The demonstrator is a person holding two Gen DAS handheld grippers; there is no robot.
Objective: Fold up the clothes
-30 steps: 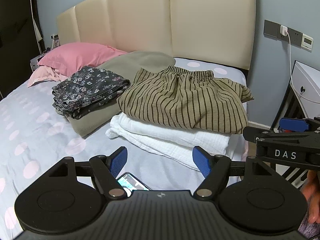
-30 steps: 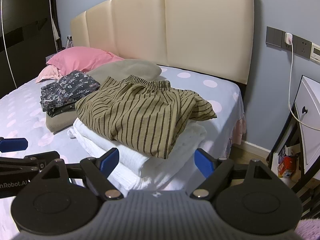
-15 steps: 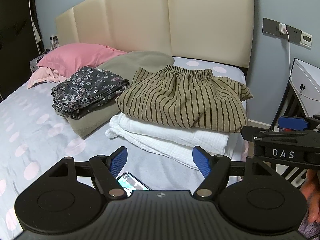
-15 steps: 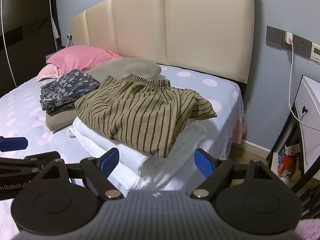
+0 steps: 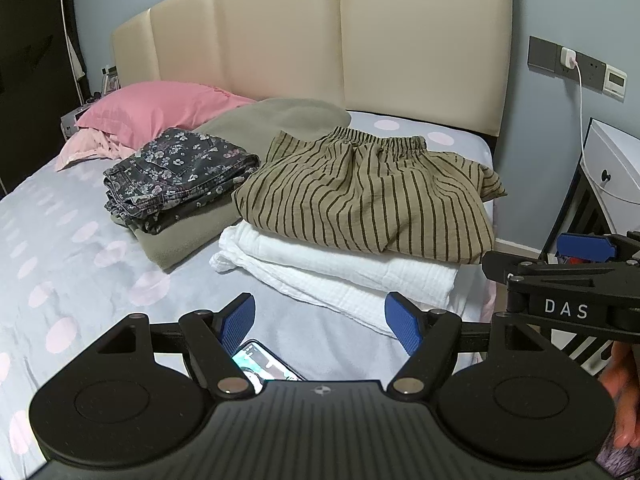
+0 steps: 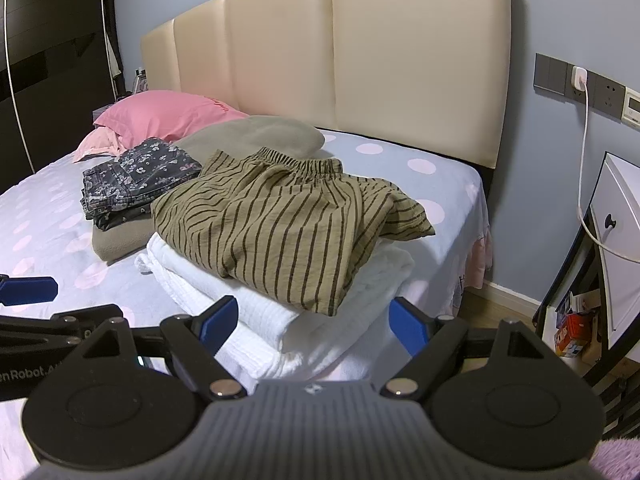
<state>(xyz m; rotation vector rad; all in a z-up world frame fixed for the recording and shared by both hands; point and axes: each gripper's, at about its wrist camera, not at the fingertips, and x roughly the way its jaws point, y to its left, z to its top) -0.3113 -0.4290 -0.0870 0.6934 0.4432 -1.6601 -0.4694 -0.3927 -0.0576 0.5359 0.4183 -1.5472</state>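
- The bed (image 5: 60,248) fills most of both views ahead of the grippers, under a pale lilac sheet with pink dots; its cream padded headboard (image 5: 320,40) stands against a blue-grey wall (image 6: 560,8) at the far end.
- A dark wardrobe or door (image 6: 52,60) closes the room far left of the grippers; the view there is too dim to tell which.
- A white bedside cabinet (image 6: 620,216) stands to the right of the right gripper, past the bed's edge, with small boxes on the floor below it.
- A pink pillow (image 5: 160,108) lies far ahead to the left, against the headboard.
- An olive-grey blanket (image 5: 276,120) stretches from the headboard toward the left gripper.
- A folded white cloth (image 5: 340,268) lies just ahead of both grippers; the striped olive trousers (image 5: 360,200) rest folded on top of it, waistband toward the headboard.
- The dark floral garment (image 5: 176,176) sits folded on the blanket, ahead and left of the left gripper.
- A wall socket strip (image 6: 576,80) carries a white charger and cable, up right.
- The left gripper (image 5: 320,322) hovers with jaws wide apart and empty; a phone (image 5: 266,366) lies on the sheet right under it.
- The right gripper (image 6: 314,322) is likewise spread wide, holding nothing, just short of the white cloth.
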